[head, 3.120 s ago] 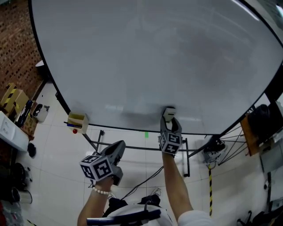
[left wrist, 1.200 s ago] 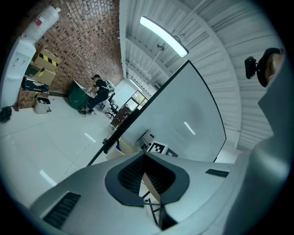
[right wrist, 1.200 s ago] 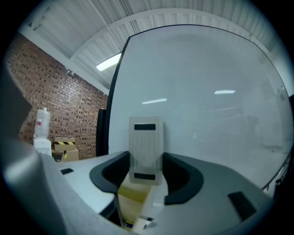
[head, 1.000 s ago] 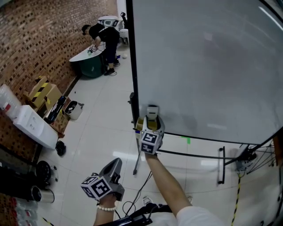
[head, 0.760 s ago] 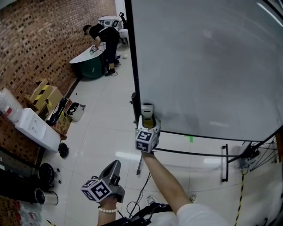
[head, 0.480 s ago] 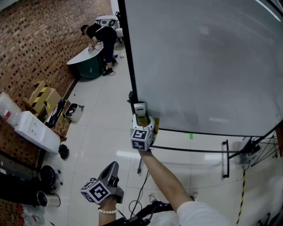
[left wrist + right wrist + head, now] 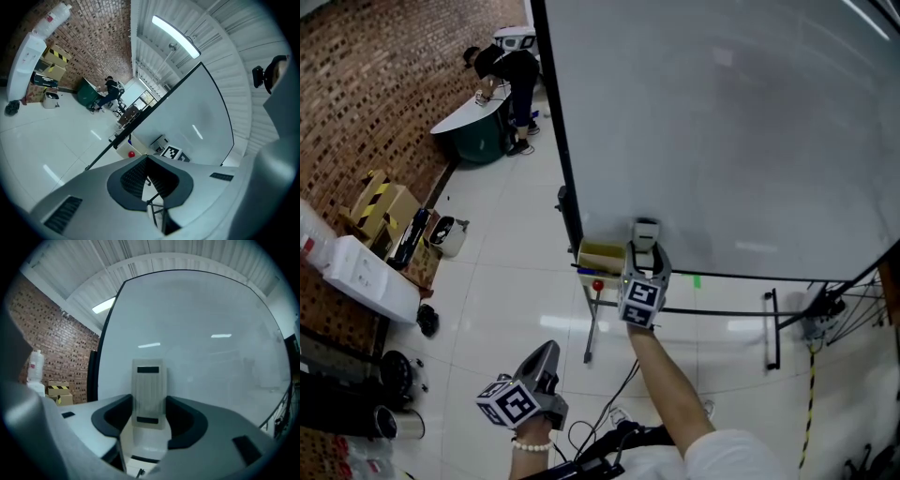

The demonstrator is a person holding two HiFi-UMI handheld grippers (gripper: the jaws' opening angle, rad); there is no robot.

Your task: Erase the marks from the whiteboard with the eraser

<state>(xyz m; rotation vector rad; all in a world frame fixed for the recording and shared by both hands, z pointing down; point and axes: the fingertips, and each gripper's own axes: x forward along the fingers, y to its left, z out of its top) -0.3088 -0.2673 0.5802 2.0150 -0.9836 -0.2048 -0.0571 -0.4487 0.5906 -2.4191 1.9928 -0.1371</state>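
The eraser (image 7: 646, 234) is gripped upright between the jaws of the right hand-held gripper (image 7: 645, 251), which is raised on an outstretched arm to the lower part of the whiteboard (image 7: 722, 122), just above its bottom edge and near its lower left corner. In the right gripper view the pale, ribbed eraser (image 7: 149, 392) is seen clamped on both sides by the dark pads of the right hand-held gripper (image 7: 150, 414), with the whiteboard (image 7: 211, 333) filling the view behind it; whether the eraser is pressed against the surface cannot be told. Only a faint grey haze can be made out on the board. Just to the left of the eraser, a small yellow box (image 7: 601, 257) is fixed at the board's bottom edge, with a red object (image 7: 598, 285) under it. The left hand-held gripper (image 7: 548, 351) is held low over the white tiled floor (image 7: 506, 300), well apart from the board; in the left gripper view its jaws (image 7: 146, 159) are seen brought together with nothing between them. A brick wall (image 7: 366, 94) is seen at the left, and a person (image 7: 502, 64) is bent over a desk (image 7: 473, 131) in the background.
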